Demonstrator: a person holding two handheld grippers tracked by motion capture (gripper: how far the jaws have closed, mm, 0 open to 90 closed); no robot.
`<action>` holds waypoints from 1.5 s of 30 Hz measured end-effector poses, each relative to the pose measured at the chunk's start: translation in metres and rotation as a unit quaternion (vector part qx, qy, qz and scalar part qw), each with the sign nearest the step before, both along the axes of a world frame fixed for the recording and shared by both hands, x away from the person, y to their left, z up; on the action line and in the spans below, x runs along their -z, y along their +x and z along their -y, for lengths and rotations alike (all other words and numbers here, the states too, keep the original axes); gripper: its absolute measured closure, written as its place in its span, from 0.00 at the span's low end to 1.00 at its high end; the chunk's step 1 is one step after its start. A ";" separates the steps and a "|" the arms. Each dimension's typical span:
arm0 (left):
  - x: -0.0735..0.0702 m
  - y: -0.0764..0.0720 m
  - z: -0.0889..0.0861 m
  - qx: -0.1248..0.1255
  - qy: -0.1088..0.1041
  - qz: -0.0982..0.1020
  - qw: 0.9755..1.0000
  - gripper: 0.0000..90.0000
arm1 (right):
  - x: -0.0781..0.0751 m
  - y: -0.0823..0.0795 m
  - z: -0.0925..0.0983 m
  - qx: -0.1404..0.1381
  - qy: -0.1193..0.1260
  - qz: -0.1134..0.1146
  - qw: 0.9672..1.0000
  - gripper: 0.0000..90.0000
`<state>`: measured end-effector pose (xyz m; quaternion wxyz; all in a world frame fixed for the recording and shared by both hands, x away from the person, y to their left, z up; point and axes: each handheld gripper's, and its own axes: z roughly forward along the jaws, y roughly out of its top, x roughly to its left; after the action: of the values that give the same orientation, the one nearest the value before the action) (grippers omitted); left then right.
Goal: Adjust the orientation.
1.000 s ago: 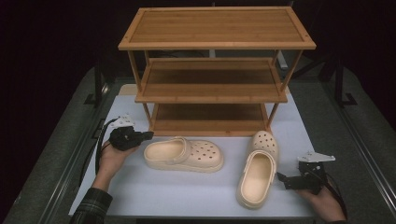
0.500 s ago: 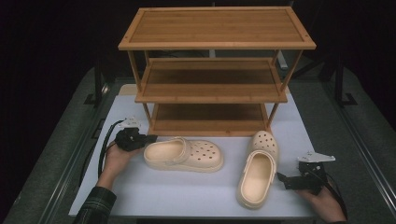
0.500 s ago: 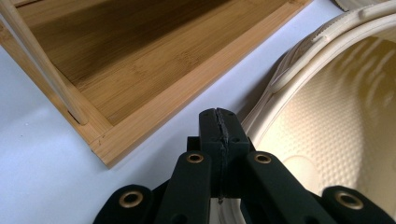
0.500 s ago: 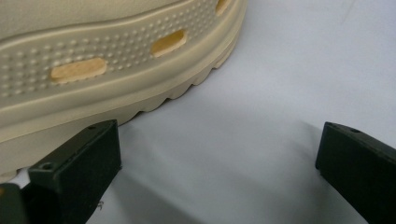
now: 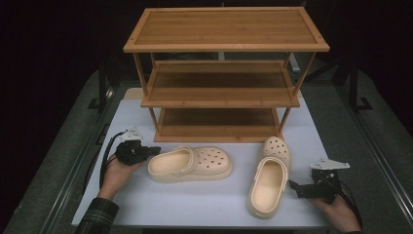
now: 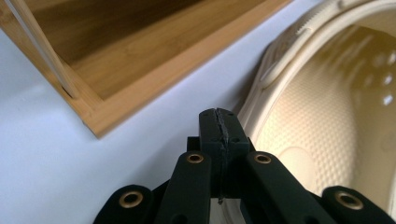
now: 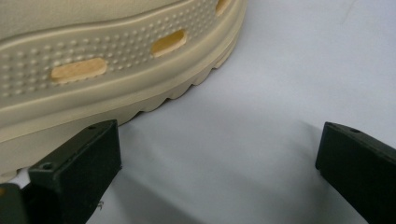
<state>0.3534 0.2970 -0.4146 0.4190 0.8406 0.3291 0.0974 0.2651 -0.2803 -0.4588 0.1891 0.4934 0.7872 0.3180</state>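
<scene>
Cream foam, two clogs. Left clog (image 5: 191, 165) lay on its sole across the white table top (image 5: 214, 204), heel opening turned toward the left gripper (image 5: 155, 150), toe pointing away from it. Sat directly ahead of those jaws, heel rim just beside the tips; could not tell whether rim and tips touched. Seen along the jaws in the left gripper view as a pale, dimpled footbed and ribbed heel rim (image 6: 327, 121) close on the right of the tips. Left gripper (image 6: 219, 128) jaws pressed together, edge to edge, nothing between them. Held low over the table by the left hand (image 5: 117, 170), plaid sleeve behind.

Right clog (image 5: 268, 183) lay on its sole lengthwise, toe toward the rack, just off the tips of the right gripper (image 5: 292, 185), which pointed at its side wall. In the right gripper view, sidewall with oval vents and toothed sole edge (image 7: 107, 70) stood just above and behind the left-hand jaw, near it but apart from the right-hand jaw. Right gripper (image 7: 219, 158) jaws spread wide, only bare white surface between them, pinching nothing. Gripped by the right hand (image 5: 336, 209) at the table's near edge.

Beyond both clogs, past the jaws' reach, stood a bamboo shoe rack (image 5: 224, 73) of three shelves, all bare. Corner of its bottom shelf and one thin upright (image 6: 93, 74) sat up and left of the closed left jaws. The two clogs lay apart from each other, between rack and hands.
</scene>
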 end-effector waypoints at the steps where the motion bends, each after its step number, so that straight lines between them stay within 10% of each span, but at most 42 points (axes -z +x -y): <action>1: 0.000 -0.006 -0.001 0.000 -0.003 -0.002 1.000 1.00 | 0.000 0.000 0.000 0.000 0.000 0.000 1.000 0.00; 31: -0.001 -0.101 0.003 0.015 -0.010 -0.012 1.000 1.00 | 0.000 0.000 0.000 0.000 -0.001 -0.001 1.000 0.00; 45: -0.012 -0.095 0.004 0.019 -0.021 -0.003 1.000 0.86 | 0.000 0.000 0.000 0.000 0.000 0.000 1.000 0.00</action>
<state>0.2588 0.2935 -0.4029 0.4374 0.8381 0.3162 0.0794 0.2652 -0.2803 -0.4588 0.1887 0.4935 0.7873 0.3177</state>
